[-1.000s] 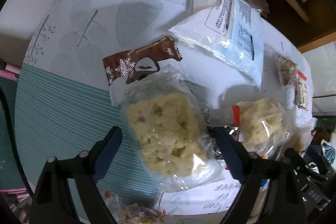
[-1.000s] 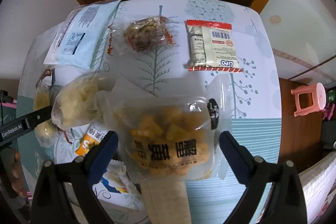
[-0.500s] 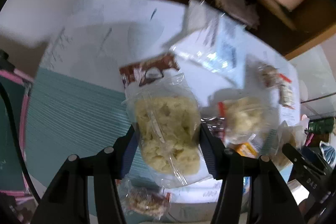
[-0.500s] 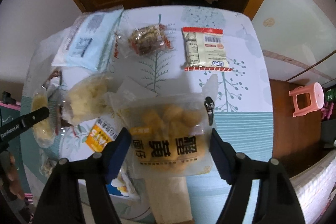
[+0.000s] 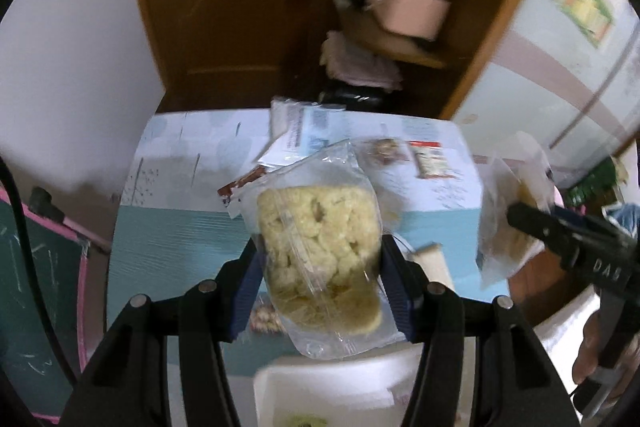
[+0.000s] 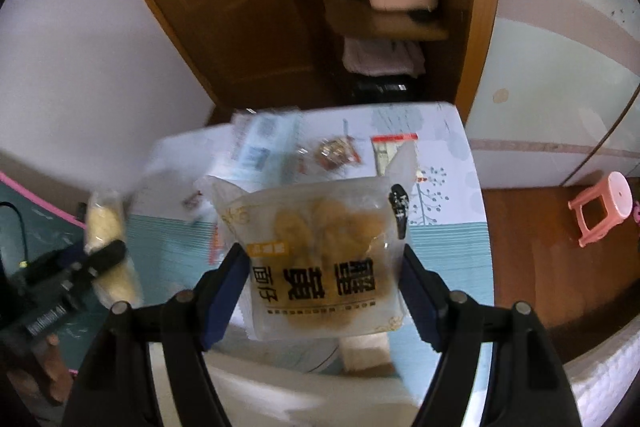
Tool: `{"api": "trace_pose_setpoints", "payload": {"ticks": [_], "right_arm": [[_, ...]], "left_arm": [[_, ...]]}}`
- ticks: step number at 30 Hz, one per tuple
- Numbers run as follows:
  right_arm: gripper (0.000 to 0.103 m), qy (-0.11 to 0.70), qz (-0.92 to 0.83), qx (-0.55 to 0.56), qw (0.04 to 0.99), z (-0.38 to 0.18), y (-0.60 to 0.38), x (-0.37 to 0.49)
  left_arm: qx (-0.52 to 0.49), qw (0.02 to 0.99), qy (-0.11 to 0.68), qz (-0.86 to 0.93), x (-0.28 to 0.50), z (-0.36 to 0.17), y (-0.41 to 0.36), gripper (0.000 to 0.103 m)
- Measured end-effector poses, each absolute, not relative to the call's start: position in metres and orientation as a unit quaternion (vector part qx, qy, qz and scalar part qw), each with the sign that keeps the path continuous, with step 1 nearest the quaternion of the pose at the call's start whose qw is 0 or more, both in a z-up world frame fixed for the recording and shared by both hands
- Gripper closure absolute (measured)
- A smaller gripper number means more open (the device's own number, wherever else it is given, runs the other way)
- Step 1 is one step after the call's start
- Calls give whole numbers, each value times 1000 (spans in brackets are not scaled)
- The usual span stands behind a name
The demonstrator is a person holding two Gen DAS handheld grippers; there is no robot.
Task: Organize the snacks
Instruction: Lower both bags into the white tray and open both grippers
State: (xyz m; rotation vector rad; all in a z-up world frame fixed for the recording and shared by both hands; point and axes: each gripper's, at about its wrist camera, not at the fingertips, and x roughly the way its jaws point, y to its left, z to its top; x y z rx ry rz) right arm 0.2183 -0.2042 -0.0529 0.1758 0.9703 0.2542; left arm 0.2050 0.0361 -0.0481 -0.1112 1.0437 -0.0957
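Left wrist view, your left gripper (image 5: 320,283): its blue pads are clamped on a clear bag of pale yellow puffed snack (image 5: 320,251), which you hold lifted above the table (image 5: 168,247).
Left wrist view, table: a teal-and-white printed cloth covers it. At the far side lie a white-and-blue packet (image 5: 304,135), a brown wrapper (image 5: 244,183) partly behind the held bag, a small clear pack of brown pieces (image 5: 384,151) and a red-edged sachet (image 5: 430,159).
Left wrist view, right edge: your right gripper (image 5: 568,235) shows from the side, a clear bag pinched at its tip; your hand (image 5: 592,355) grips its handle.
Right wrist view, your right gripper (image 6: 322,279): its pads press both sides of a clear bag of orange-brown snack (image 6: 324,255) printed with large black characters, held off the table.
Right wrist view, table: the white-and-blue packet (image 6: 260,147), the pack of brown pieces (image 6: 336,153) and the red-edged sachet (image 6: 390,149) lie in a row at the far edge.
Right wrist view, left edge: your left gripper (image 6: 100,255) carries the pale yellow bag (image 6: 106,247).
Right wrist view, floor: a pink stool (image 6: 604,207) stands well apart from the table.
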Motion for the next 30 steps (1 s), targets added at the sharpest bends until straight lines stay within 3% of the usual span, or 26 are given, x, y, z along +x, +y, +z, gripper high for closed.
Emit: {"api": "trace_pose_setpoints", "payload": {"ticks": [5, 12, 30], "right_arm": [[28, 444, 144, 87, 880, -27, -206, 164], [28, 462, 160, 90, 868, -31, -203, 103], [26, 579, 125, 3, 805, -145, -180, 40]], "left_arm": [[-33, 872, 483, -72, 149, -22, 20, 48], [0, 868, 489, -85, 91, -27, 3, 48], [63, 812, 573, -87, 37, -141, -21, 48]]}}
